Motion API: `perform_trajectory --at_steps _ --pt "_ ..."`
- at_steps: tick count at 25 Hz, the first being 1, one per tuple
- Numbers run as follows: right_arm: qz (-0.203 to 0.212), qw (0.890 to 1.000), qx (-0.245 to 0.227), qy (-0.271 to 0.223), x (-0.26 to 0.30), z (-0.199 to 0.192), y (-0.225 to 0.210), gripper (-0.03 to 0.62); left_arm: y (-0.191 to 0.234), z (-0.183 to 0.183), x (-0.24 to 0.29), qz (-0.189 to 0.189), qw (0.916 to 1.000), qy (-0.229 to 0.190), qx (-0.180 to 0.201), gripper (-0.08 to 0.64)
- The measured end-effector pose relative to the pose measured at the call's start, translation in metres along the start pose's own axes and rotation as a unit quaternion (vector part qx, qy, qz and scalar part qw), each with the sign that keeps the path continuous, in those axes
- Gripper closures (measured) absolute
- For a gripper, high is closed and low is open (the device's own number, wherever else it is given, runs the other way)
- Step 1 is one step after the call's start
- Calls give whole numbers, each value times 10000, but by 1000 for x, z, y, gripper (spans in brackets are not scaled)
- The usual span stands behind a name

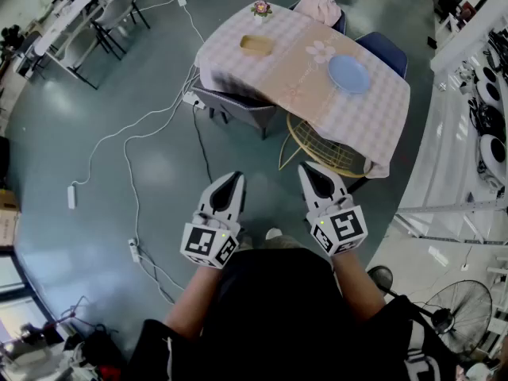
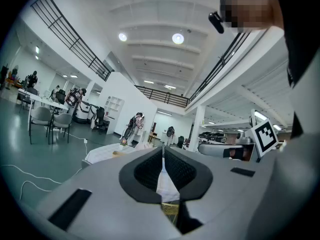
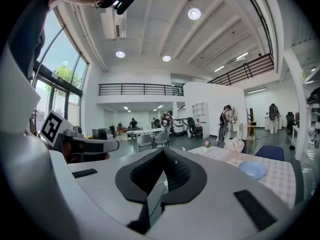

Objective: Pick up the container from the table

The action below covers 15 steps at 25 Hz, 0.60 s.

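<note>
The container (image 1: 256, 44), a low tan dish, sits near the far left end of a table (image 1: 278, 70) covered in a pink checked cloth. A blue plate (image 1: 348, 74) and a small flower pot (image 1: 261, 9) share the table. My left gripper (image 1: 232, 179) and right gripper (image 1: 311, 169) are held side by side over the floor, well short of the table, both shut and empty. In the left gripper view the shut jaws (image 2: 163, 151) point level, with the container (image 2: 118, 153) small and far off to their left. The right gripper view shows shut jaws (image 3: 163, 151) and the plate (image 3: 252, 170).
A grey chair (image 1: 238, 105) and a yellow wire chair (image 1: 321, 145) stand on the near side of the table, a blue chair (image 1: 385, 50) behind it. White cables (image 1: 135, 133) and a power strip (image 1: 71, 195) lie on the floor at left. Shelving (image 1: 476, 133) and a fan (image 1: 468, 316) stand at right.
</note>
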State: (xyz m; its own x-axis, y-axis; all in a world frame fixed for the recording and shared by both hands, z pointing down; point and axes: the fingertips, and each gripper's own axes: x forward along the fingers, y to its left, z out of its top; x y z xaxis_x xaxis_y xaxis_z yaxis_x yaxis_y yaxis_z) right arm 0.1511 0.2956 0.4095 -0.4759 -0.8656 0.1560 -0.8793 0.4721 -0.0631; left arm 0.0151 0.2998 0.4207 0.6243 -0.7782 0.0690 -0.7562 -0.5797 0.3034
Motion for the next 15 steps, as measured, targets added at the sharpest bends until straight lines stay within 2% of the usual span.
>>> perform_trajectory --at_steps 6,10,12,13,14,15 --pt "-154 9997 -187 -41 -13 2 -4 594 -3 1 -9 187 9997 -112 57 545" --pt "142 9997 -207 -3 -19 -4 1 592 -8 -2 -10 237 9996 -95 120 545" --pt "164 9996 -231 -35 -27 -6 -1 578 -13 -3 -11 269 9994 -129 148 545" --pt "145 9997 -198 -46 -30 -7 -3 553 -15 -3 -11 288 9994 -147 153 545" --pt "138 9998 -141 -44 -32 -8 -5 500 -17 -4 -11 311 9993 -157 156 543" --pt "145 9999 -84 -31 -33 -9 -7 491 -18 -5 -11 332 9992 -153 160 541"
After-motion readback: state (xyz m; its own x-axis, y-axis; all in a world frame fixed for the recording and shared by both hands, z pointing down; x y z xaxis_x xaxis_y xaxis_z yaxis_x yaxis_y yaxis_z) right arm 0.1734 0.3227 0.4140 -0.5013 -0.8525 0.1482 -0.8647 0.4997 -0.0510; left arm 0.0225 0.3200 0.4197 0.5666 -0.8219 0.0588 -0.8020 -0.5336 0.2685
